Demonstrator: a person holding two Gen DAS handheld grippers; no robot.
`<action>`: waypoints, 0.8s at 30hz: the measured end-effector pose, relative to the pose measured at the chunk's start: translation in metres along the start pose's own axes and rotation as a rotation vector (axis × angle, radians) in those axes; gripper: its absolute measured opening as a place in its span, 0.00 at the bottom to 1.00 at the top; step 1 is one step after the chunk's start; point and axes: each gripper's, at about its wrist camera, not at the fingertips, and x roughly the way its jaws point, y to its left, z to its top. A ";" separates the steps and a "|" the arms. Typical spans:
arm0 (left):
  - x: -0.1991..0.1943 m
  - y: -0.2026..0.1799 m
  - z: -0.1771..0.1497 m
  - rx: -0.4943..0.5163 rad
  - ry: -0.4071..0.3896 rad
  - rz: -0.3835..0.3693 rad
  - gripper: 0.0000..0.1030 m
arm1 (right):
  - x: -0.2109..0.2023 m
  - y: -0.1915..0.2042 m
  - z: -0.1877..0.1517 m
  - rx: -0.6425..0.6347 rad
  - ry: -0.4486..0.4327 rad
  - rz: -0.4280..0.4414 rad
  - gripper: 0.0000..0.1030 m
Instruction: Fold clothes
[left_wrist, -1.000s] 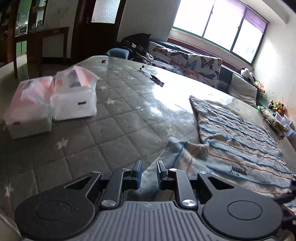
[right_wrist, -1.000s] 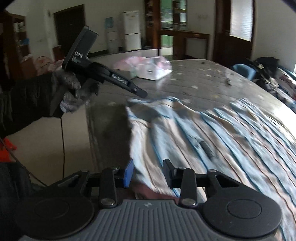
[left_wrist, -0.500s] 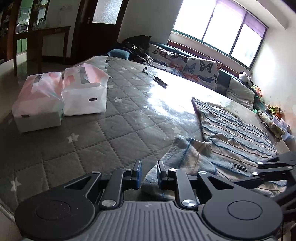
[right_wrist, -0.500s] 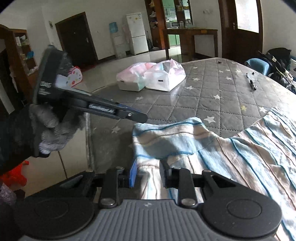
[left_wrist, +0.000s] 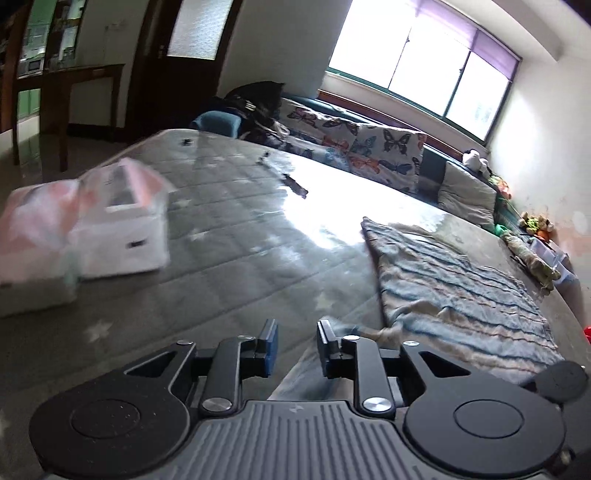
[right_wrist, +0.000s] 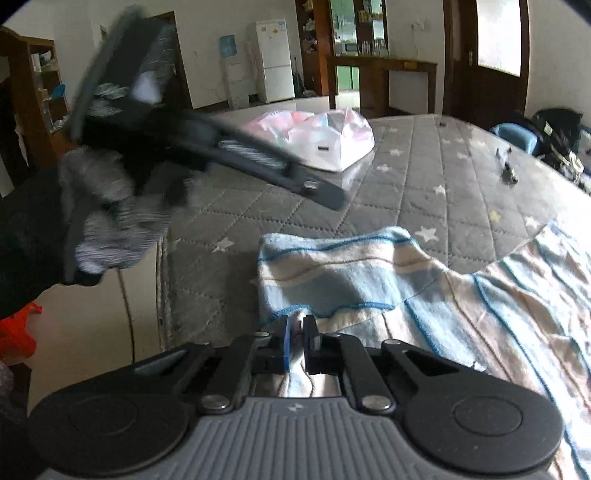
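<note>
My right hand-held gripper (right_wrist: 295, 341) is pressed together on the near hem of the pale blue and beige striped knit garment (right_wrist: 424, 295), with a thin fold of cloth pinched between its pads; the garment lies spread over the grey quilted mattress with white stars (right_wrist: 424, 184), its folded-over corner nearest me and the rest running off to the right. My left hand-held gripper (left_wrist: 295, 341) has its jaws opening, with a clear gap between them; the garment's edge (left_wrist: 461, 295) lies below and just beside its right finger, and I cannot see the pads pressing on it; in the right wrist view that gripper (right_wrist: 325, 194) hangs blurred above the mattress, held in a grey knit glove (right_wrist: 110, 221). Two white boxes wrapped in pink-tinted plastic bags (left_wrist: 122, 221) sit on the far left of the mattress, well apart from the garment; a butterfly-print cover (left_wrist: 369, 144) lies beyond, under the window (left_wrist: 424, 62).
</note>
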 end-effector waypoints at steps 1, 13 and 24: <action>0.006 -0.005 0.002 0.012 0.007 -0.008 0.30 | -0.004 0.002 0.000 -0.008 -0.013 -0.005 0.05; 0.052 -0.030 -0.002 0.136 0.088 0.018 0.19 | -0.024 0.009 -0.003 -0.019 -0.049 0.023 0.04; 0.049 -0.038 0.001 0.200 0.050 0.064 0.14 | -0.011 0.021 -0.017 -0.060 0.014 0.029 0.10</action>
